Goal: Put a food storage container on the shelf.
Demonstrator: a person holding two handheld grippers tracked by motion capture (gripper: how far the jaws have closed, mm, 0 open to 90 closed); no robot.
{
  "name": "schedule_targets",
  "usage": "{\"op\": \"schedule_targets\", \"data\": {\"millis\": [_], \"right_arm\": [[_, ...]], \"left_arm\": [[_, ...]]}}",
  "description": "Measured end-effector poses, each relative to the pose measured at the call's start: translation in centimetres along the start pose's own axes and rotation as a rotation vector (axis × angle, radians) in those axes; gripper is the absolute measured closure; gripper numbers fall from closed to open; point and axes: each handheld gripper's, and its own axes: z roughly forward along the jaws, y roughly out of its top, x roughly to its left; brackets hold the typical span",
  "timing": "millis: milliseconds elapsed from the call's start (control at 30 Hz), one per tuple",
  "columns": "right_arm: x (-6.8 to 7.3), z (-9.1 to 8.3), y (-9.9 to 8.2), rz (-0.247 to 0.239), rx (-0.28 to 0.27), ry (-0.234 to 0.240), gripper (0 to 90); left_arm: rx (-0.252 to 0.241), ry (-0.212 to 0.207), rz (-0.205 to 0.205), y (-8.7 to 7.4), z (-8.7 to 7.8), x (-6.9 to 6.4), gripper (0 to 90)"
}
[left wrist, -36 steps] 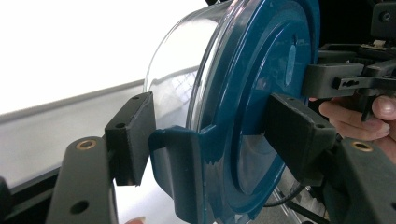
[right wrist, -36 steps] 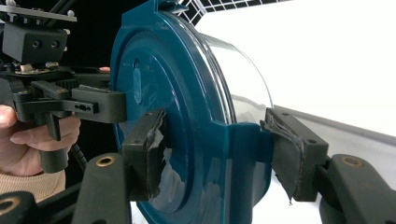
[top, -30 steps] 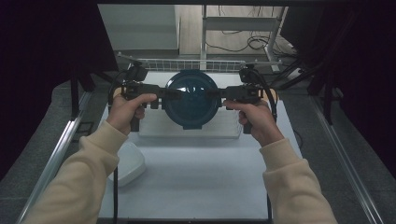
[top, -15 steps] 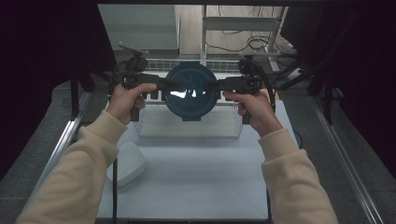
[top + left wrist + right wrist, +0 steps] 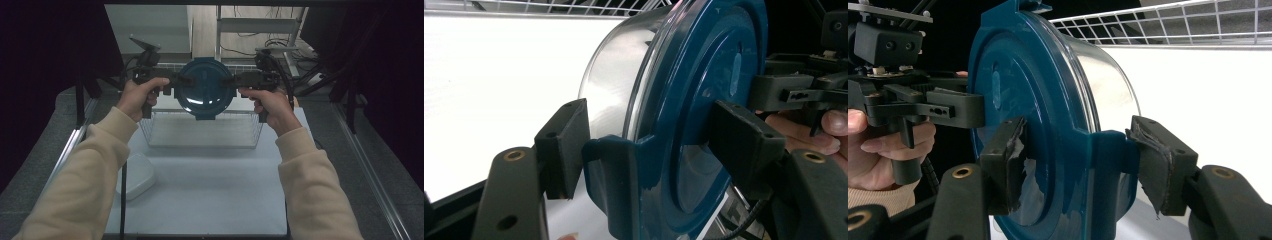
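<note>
Holding round blue-lidded container (image 5: 204, 89) aloft between us, above wire basket (image 5: 202, 131) on white counter (image 5: 210, 190); white object (image 5: 136, 175) near left sleeve. Left gripper (image 5: 170, 86) and right gripper (image 5: 234, 81) fingers part-open, clamped on opposite lid tabs. Counter's near half free.

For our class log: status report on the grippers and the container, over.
Left gripper and right gripper both clamped on side latches of blue-lidded container. Container held above wire basket. Nothing blocking below.
</note>
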Motion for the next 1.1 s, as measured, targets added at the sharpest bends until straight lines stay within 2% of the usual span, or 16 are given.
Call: {"op": "schedule_targets", "data": {"millis": [167, 300, 433, 533, 700, 733, 767, 800, 833, 900, 933, 967, 1000, 1033, 1067, 1100], "right_arm": [[-0.6, 0.7, 0.8, 0.004, 0.002, -0.001, 41.0], [-1.5, 1.7, 1.7, 0.03, 0.013, 0.005, 41.0], [-2.1, 2.4, 1.9, 0.04, 0.028, 0.011, 41.0], [-2.7, 3.3, 2.1, 0.046, 0.036, 0.013, 41.1], [-3.2, 3.8, 2.2, 0.051, 0.041, 0.017, 41.1], [-3.6, 4.2, 2.3, 0.06, 0.044, 0.015, 41.0], [-3.6, 4.2, 2.3, 0.06, 0.044, 0.015, 41.0], [-3.8, 4.4, 2.2, 0.066, 0.045, 0.013, 41.0], [-4.4, 4.8, 2.2, 0.11, 0.023, 0.024, 41.1], [-4.8, 4.9, 2.3, 0.123, 0.019, 0.028, 41.0], [-5.3, 5.4, 2.4, 0.163, 0.013, 0.034, 40.2], [-5.3, 5.4, 2.4, 0.163, 0.013, 0.034, 40.2], [-5.7, 5.8, 2.5, 0.187, 0.011, 0.029, 39.4], [-5.8, 6.0, 2.5, 0.197, 0.018, 0.026, 39.0], [-6.0, 6.2, 2.5, 0.208, 0.023, 0.025, 38.6], [-6.0, 6.2, 2.5, 0.208, 0.023, 0.025, 38.6]], "left_arm": [[0.003, -0.002, -0.02, 0.9, 0.4, 0.9, 33.1], [0.012, 0.007, -0.036, 1.8, 1.0, 2.0, 32.9], [0.019, 0.009, -0.037, 2.0, 1.3, 2.7, 32.9], [0.022, 0.012, -0.057, 2.2, 1.6, 3.5, 32.8], [0.02, 0.014, -0.065, 2.3, 1.9, 4.1, 32.9], [0.02, 0.011, -0.077, 2.2, 2.2, 4.7, 32.9], [0.02, 0.011, -0.077, 2.2, 2.2, 4.7, 33.0], [0.006, 0.002, -0.098, 2.2, 2.4, 5.0, 33.0], [-0.002, -0.004, -0.111, 2.2, 2.5, 5.3, 34.1], [-0.004, -0.001, -0.116, 2.3, 2.8, 5.6, 34.1], [-0.006, 0.0, -0.12, 2.4, 3.0, 5.8, 33.7], [-0.01, -0.002, -0.134, 2.4, 3.2, 6.0, 33.7], [0.0, -0.006, -0.171, 2.5, 3.6, 6.6, 32.5], [0.0, -0.006, -0.171, 2.5, 3.6, 6.6, 32.0], [0.003, -0.012, -0.205, 2.6, 3.9, 7.1, 31.8], [0.003, -0.012, -0.205, 2.6, 3.9, 7.1, 31.8]]}}
